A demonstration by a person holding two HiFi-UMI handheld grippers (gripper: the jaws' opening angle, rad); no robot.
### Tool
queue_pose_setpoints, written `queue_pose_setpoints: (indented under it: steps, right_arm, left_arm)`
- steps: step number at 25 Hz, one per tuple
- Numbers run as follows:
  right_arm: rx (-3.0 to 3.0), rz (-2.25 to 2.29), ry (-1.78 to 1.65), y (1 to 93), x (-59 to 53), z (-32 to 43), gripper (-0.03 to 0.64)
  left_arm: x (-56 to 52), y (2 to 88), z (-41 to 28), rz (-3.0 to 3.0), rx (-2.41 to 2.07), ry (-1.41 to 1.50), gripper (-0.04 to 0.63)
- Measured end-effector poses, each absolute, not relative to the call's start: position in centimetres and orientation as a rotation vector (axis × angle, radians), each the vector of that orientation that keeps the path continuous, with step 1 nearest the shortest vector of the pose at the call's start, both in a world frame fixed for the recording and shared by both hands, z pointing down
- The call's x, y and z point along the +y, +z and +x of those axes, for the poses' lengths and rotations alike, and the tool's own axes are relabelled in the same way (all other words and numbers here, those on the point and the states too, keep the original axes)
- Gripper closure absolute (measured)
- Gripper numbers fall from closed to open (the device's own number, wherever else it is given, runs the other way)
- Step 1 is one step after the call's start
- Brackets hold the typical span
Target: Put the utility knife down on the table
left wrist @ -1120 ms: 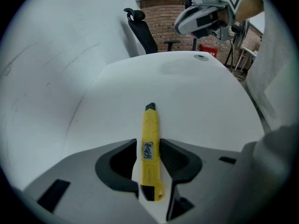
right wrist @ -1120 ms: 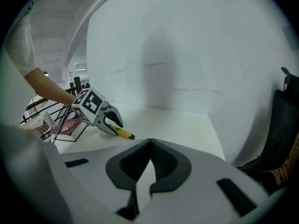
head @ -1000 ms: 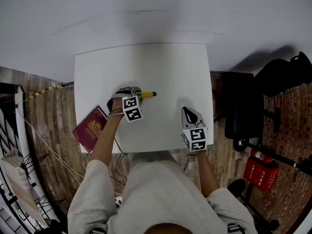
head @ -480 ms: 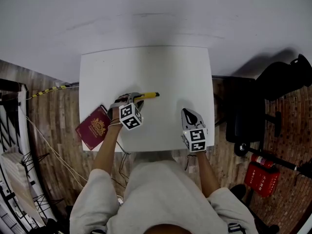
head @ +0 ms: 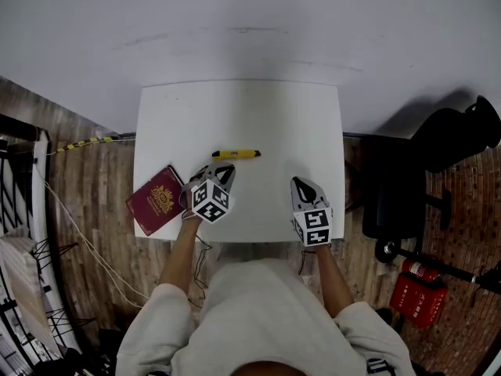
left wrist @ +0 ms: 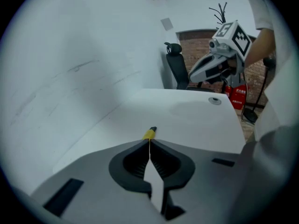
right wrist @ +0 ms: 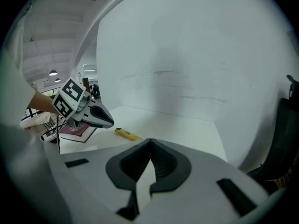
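We see the utility knife lying flat on the white surface, touched by nothing. Our left hand-held gripper hangs just beside the knife, its jaws just closed on nothing. Our right hand-held gripper, also closed and empty, is right of the knife.
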State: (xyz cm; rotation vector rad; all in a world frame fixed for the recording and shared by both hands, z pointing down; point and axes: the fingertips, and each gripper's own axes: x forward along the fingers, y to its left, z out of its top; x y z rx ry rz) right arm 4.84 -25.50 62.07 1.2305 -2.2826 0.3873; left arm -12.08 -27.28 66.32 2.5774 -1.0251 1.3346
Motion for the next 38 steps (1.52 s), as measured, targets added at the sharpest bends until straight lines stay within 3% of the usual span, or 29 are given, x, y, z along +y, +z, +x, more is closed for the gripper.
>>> queue_pose_setpoints:
  steps: [15,38]
  right_arm:
    - [-2.355,1.234,0.301,58.5,-25.1,3.8,0.618]
    - [-2.475,1.341,0.079,49.2,-29.4,3.7,0.618]
  left_arm:
    - [-25.0,57.1,-13.8,2.414,-1.344,0.464,0.589]
    - [-27.7,47.0,-15.3,2.491,-1.549,0.225,0.589]
